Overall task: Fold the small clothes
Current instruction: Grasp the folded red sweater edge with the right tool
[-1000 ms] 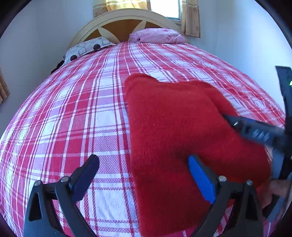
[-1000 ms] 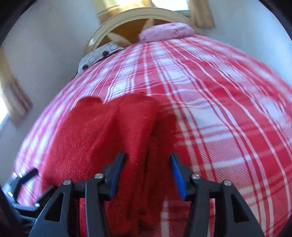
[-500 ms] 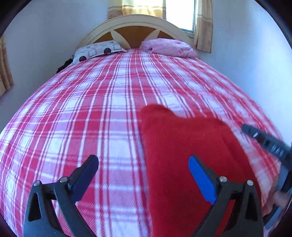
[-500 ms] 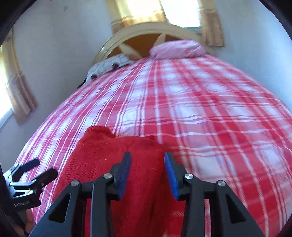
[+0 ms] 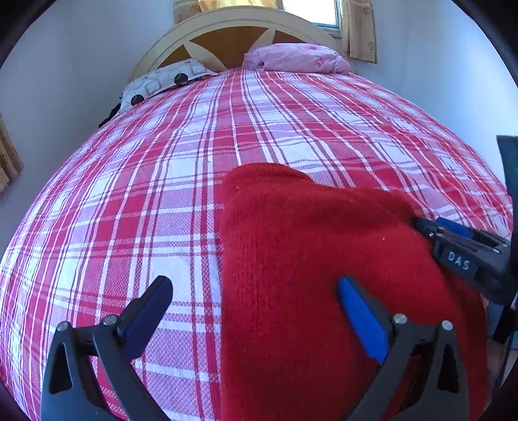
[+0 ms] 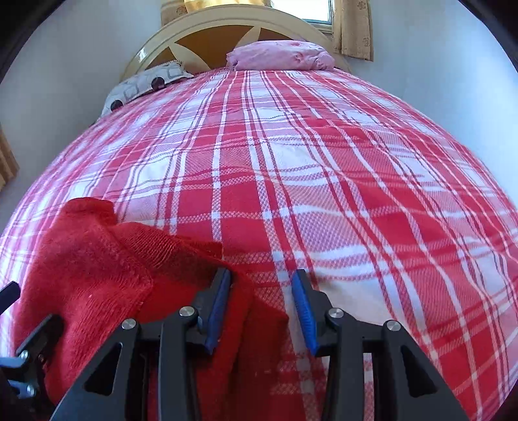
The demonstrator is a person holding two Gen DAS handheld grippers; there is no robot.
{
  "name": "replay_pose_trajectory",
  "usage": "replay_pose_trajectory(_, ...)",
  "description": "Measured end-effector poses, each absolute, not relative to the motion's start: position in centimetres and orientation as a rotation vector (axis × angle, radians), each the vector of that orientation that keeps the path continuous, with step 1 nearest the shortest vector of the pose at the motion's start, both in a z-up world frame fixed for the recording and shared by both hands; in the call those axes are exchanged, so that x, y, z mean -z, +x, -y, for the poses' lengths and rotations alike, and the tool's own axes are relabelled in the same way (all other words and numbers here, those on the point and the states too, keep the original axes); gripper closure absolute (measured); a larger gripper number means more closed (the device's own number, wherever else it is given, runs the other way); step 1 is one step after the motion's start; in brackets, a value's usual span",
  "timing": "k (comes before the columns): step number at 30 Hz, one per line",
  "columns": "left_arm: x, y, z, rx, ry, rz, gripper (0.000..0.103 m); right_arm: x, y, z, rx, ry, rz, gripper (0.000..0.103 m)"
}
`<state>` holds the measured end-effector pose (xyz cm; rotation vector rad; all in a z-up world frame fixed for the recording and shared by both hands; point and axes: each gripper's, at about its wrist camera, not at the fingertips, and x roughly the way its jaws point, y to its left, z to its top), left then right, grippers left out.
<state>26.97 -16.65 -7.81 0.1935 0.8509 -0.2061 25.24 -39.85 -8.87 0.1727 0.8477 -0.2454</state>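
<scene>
Gaping tongs, left: left tongs (image 5: 252,311) stand wide apart in the left wrist view, one finger over the bedspread, the blue-padded one over the red garment (image 5: 323,259), pressing nothing.
Right tongs, own view: right tongs (image 6: 260,304) partly parted; a raised fold of the garment's edge lies between the pads, against the left pad, while the right pad stands clear of it over the bedspread.
Right tongs, left view: only a side glimpse at the garment's right edge; the gap cannot be read there.
Garment: red knit, lying on the bed (image 5: 129,194) at its near end; the left view shows its broad smooth top, the right view its layered right edge (image 6: 97,275).
Far end: spotted pillow (image 5: 162,81), pink pillow (image 5: 298,58), arched headboard (image 5: 226,32), curtained window (image 5: 356,29).
</scene>
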Motion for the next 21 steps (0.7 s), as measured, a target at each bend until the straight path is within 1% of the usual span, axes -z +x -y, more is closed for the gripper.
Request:
replay_pose_trajectory(6,8.2,27.3,17.2,0.209,0.212,-0.838,0.0,8.9,26.1,39.9,0.256,0.144,-0.86,0.061)
replay_pose_trajectory(13,8.4,27.5,16.8,0.237,0.183,-0.847,0.0,8.7,24.8,40.8,0.224,0.244,-0.829,0.053)
replay_pose_trajectory(17,8.4,27.2,17.1,0.225,0.227,-0.816,0.0,8.4,22.0,42.0,0.223,0.344,-0.81,0.047)
replay_pose_trajectory(21,8.4,26.6,17.7,0.2,0.274,-0.772,0.0,8.7,17.0,43.7,0.204,0.467,-0.739,0.046)
